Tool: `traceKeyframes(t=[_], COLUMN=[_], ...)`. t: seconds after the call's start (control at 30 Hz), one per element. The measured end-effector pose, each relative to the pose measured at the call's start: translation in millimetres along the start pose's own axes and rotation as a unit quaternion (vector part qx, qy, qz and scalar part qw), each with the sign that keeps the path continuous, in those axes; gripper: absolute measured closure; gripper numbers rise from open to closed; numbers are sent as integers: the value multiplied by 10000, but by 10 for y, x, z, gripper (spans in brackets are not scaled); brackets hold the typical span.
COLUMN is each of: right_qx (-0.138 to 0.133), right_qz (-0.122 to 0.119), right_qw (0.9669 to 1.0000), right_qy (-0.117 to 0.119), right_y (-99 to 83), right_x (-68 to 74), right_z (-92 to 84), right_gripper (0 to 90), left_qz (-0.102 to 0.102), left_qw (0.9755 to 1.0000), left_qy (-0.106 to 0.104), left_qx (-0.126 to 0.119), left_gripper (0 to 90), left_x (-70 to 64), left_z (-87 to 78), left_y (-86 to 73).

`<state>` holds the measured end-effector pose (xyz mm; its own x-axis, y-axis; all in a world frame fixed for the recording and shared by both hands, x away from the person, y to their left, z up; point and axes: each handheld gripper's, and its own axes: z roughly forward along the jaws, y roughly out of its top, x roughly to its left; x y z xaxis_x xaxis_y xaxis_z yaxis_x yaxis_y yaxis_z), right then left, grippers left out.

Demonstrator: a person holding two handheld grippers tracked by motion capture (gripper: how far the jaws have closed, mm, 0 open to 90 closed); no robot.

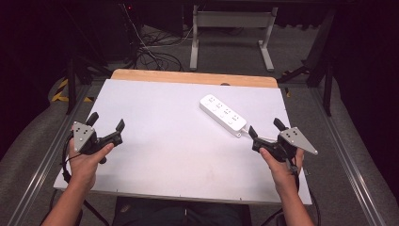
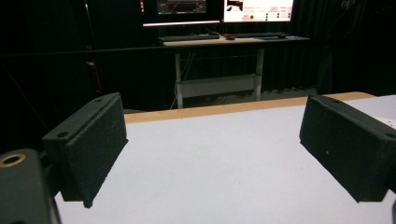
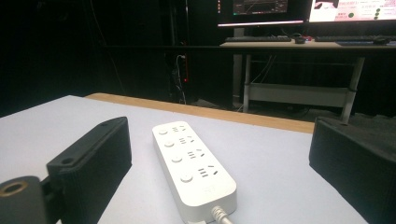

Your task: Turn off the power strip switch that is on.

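A white power strip (image 1: 223, 114) lies on the white table top (image 1: 164, 141), right of centre, with its cord end towards the near right. It has several sockets, each with a round button, and it lies just ahead of my right gripper (image 3: 219, 163), between the two wide-apart jaws. In the high view my right gripper (image 1: 266, 129) is open, held by a hand at the table's right side, just short of the strip's cord end. My left gripper (image 1: 107, 122) is open at the table's left side, with nothing between its pads (image 2: 95, 149).
A wooden strip (image 1: 193, 77) runs along the table's far edge. Beyond it stand a white-legged desk (image 1: 233, 35) and cables on the floor (image 1: 155, 52). Monitors (image 2: 219, 9) glow in the dark background. Metal rails (image 1: 348, 155) flank the table.
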<state>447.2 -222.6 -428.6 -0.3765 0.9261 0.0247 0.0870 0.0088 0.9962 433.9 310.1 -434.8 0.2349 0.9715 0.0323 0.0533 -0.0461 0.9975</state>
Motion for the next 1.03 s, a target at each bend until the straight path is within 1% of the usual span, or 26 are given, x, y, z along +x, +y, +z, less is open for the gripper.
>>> traceKeyframes(t=[0.1, 0.33, 0.5, 0.7, 0.83, 1.03], right_qx=[-19, -5, 58, 40, 45, 63], right_qz=[-30, -12, 4, -5, 7, 15], right_qw=[10000, 10000, 10000, 10000, 10000, 10000], right_qy=[14, 2, 15, 43, 43, 66], right_y=[2, -8, -33, -41, -46, -56], right_x=[3, 14, 31, 43, 39, 21], right_z=[-9, -47, -90, -148, -139, -109], right_gripper=[66, 66, 66, 67, 67, 68], left_qz=[1, -3, -2, 15, 22, 11], left_qw=[10000, 10000, 10000, 10000, 10000, 10000], left_qy=[-28, -42, -58, -9, 0, 15], left_qx=[6, -2, 12, -7, -20, 29], left_gripper=[78, 78, 79, 78, 79, 79], left_x=[-9, -22, -44, -36, -33, -30], left_z=[-4, -29, -76, -146, -144, -116], left_y=[0, -3, -11, -19, -20, -31])
